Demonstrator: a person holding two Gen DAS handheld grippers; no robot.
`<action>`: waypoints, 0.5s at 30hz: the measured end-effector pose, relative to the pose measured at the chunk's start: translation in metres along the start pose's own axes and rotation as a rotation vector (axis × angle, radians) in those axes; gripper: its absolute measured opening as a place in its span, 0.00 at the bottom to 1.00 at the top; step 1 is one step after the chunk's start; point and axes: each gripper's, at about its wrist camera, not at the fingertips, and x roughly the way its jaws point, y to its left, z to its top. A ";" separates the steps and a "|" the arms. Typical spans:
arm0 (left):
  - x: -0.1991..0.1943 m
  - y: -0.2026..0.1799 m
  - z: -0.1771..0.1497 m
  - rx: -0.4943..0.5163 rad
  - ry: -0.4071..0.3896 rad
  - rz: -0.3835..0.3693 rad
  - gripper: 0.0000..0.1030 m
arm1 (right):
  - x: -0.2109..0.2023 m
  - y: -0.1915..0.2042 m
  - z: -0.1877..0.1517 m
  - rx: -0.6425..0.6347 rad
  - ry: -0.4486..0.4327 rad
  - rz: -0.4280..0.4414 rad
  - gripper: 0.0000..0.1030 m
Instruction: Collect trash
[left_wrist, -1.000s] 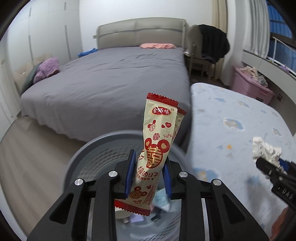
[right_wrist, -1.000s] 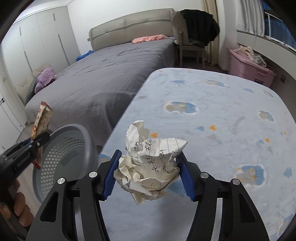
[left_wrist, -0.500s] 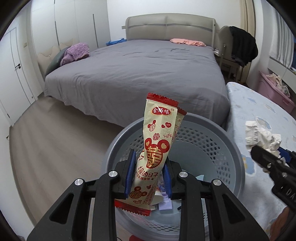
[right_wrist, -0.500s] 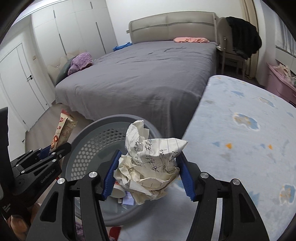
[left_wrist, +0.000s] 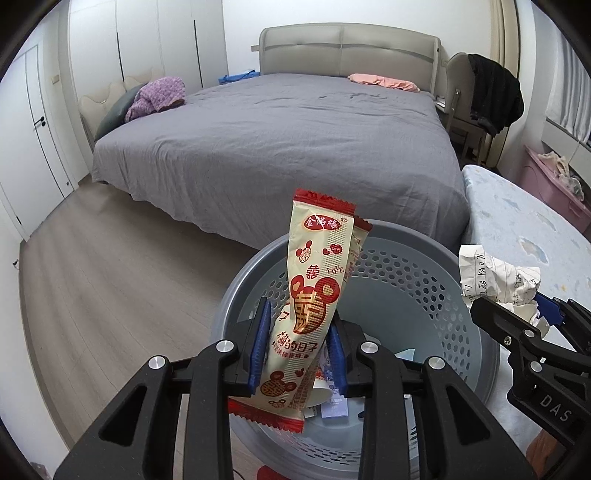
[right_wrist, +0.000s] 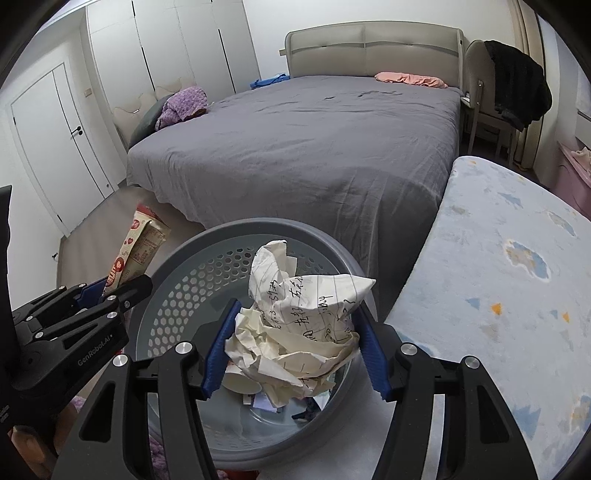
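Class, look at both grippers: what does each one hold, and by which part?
The left gripper pinches a red-and-cream snack wrapper by its lower half. The right gripper clamps a crumpled paper ball across its sides.

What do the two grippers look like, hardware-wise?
Both match: matte black angular frames with cut-outs and silver screw heads, ribbed blue pads inside the fingers. Left gripper reads "GenRobot.AI" in white on its side; right gripper shows "DAS". No cables or sleeves visible.

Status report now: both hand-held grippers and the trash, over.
Left hand-held gripper shut on red-and-cream snack wrapper. Right hand-held gripper shut on crumpled lined paper ball. Both above grey perforated plastic basket. Nothing blocking.
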 end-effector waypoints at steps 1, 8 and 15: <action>0.000 0.001 0.001 -0.002 0.000 0.000 0.29 | 0.000 0.001 0.001 -0.002 -0.002 0.003 0.58; -0.006 0.005 0.000 -0.017 -0.023 0.021 0.60 | -0.006 0.002 0.003 -0.006 -0.019 -0.004 0.67; -0.010 0.008 0.001 -0.024 -0.028 0.022 0.60 | -0.011 0.002 0.002 0.000 -0.039 -0.025 0.68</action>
